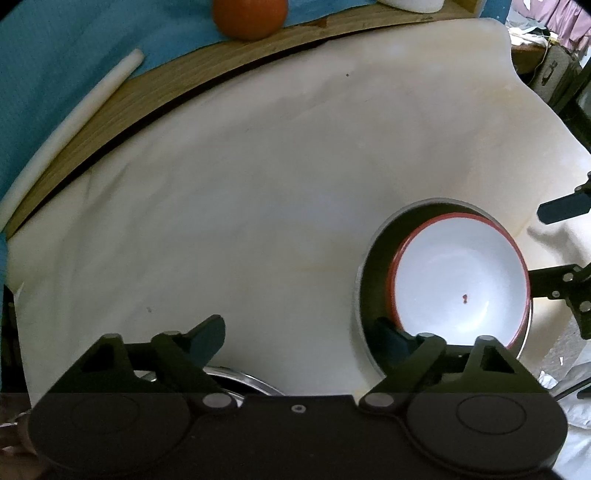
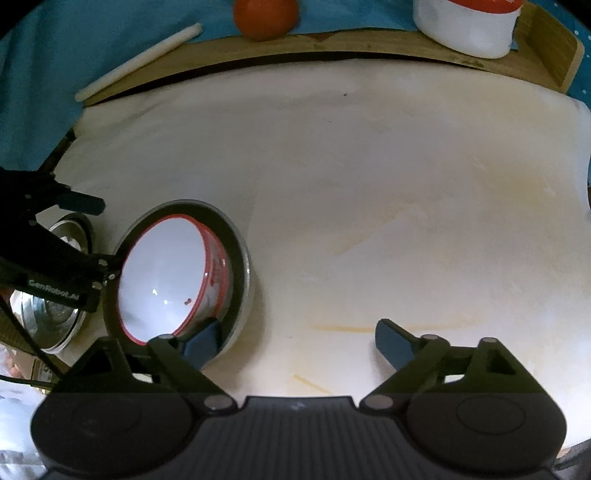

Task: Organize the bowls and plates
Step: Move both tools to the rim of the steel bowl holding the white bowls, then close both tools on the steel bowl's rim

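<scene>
A white bowl with a red rim [image 1: 460,280] sits tilted inside a dark bowl with a grey rim [image 1: 373,280] on the cream cloth. It also shows in the right wrist view [image 2: 162,284], inside the dark bowl [image 2: 236,251]. My left gripper [image 1: 301,338] is open, its right finger over the dark bowl's near rim. My right gripper [image 2: 295,343] is open, its left finger at the dark bowl's near edge. A steel bowl [image 2: 55,317] lies left of the pair, under the left gripper, and shows in the left wrist view [image 1: 243,384].
A cream cloth [image 2: 369,206] covers the table. At the back lie a wooden board [image 2: 369,42], an orange ball [image 2: 266,16], a white roll [image 2: 140,61] and a white and red container [image 2: 469,26] on blue cloth.
</scene>
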